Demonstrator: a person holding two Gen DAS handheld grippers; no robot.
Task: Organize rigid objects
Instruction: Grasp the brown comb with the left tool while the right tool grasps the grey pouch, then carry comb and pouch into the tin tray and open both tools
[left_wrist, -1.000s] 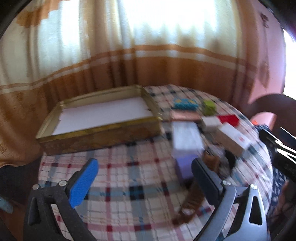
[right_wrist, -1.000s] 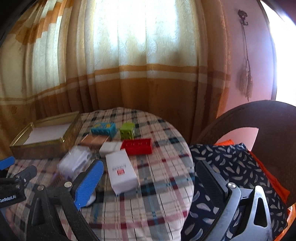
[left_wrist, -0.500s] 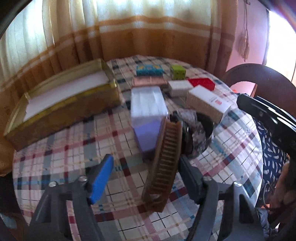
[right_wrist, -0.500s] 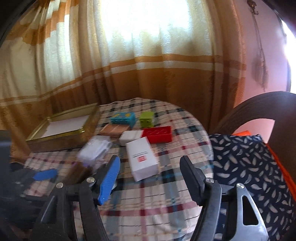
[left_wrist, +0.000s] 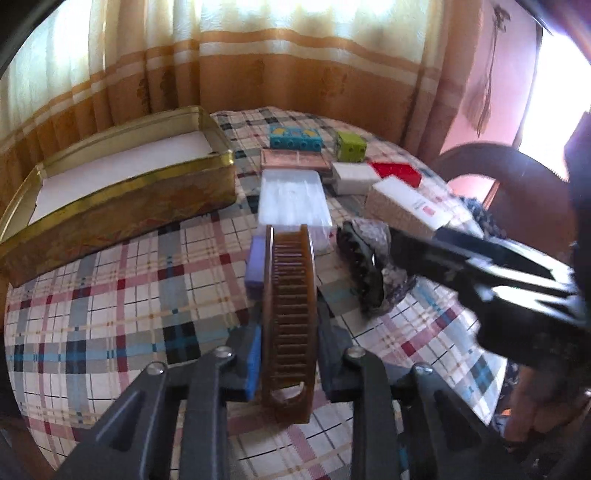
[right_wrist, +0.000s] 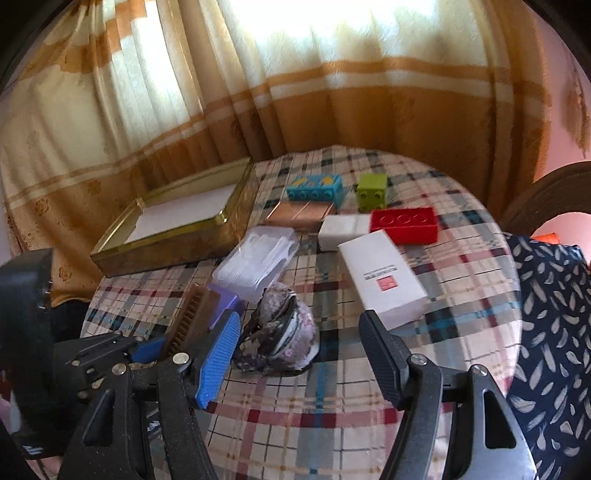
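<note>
- The round table (right_wrist: 461, 266), under a plaid cloth, carries everything.
- The gold tin (left_wrist: 122, 206) sits open at the table's far left, a white sheet lining its floor; it serves as the landmark here.
- A white carton (right_wrist: 384, 275) with a red mark lies well to the right of the tin.
- A clear plastic case (left_wrist: 291, 199) lies just right of the tin's near corner.
- The left gripper (left_wrist: 288, 354) is in front of the tin, its fingers pinching a brown comb (left_wrist: 291, 306) standing on edge.
- The right gripper (right_wrist: 299, 354) is further right of the tin, its fingers spread partway on either side of a dark patterned hair clip (right_wrist: 280, 328); no pad presses on it.
- A red brick (right_wrist: 404, 221), a blue brick (right_wrist: 316, 186) and a green brick (right_wrist: 371, 190) sit right of the tin's far end.
</note>
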